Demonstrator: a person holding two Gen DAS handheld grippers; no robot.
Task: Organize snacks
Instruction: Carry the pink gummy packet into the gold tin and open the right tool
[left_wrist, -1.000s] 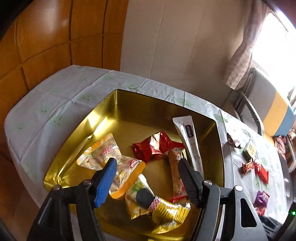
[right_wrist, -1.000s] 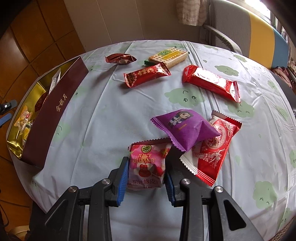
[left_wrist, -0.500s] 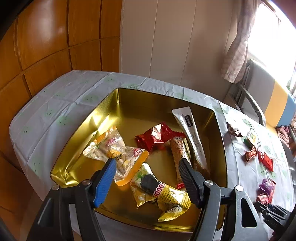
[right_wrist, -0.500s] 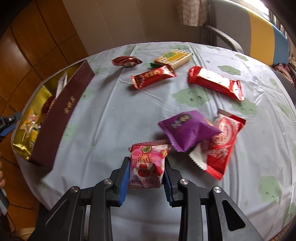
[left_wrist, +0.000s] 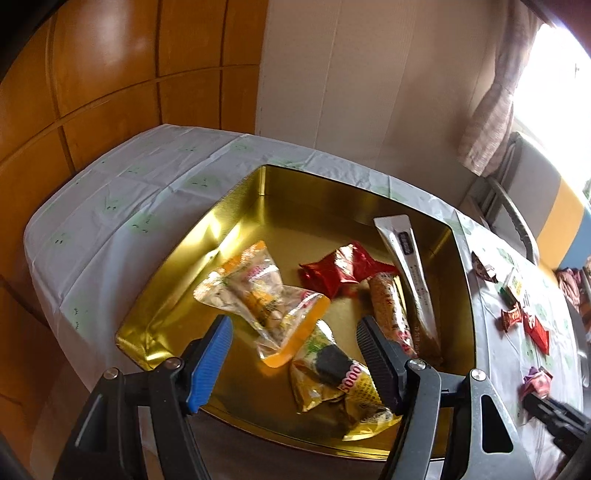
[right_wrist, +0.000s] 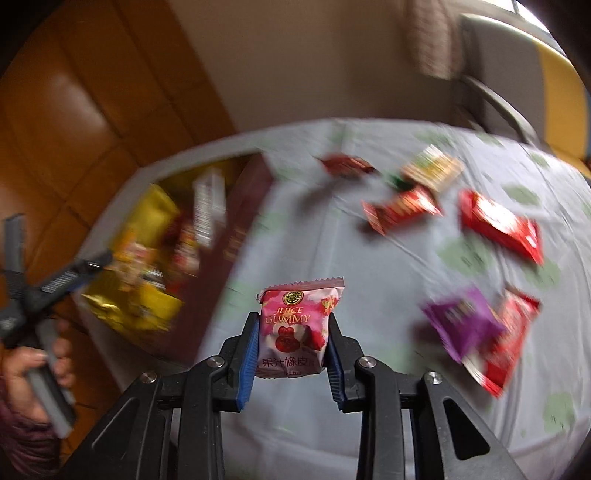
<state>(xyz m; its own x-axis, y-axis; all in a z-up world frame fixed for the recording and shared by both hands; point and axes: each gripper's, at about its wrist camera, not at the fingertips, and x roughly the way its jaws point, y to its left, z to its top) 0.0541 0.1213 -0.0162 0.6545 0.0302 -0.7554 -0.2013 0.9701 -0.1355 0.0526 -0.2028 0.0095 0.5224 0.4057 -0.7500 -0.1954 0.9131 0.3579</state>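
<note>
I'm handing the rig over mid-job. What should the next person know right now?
Right gripper: jaws shut on the pink Juice Gummy pack, held above the tablecloth.
Left gripper: jaws open, holding nothing, over the gold tin.
Done: five snacks lie in the tin, among them a red wrapper and a long white sachet.
Left: put the gummy pack in the tin, then collect what remains on the cloth: purple pack, red-and-white pack, long red pack, red candy wrapper, cracker pack, small dark red wrapper.
</note>
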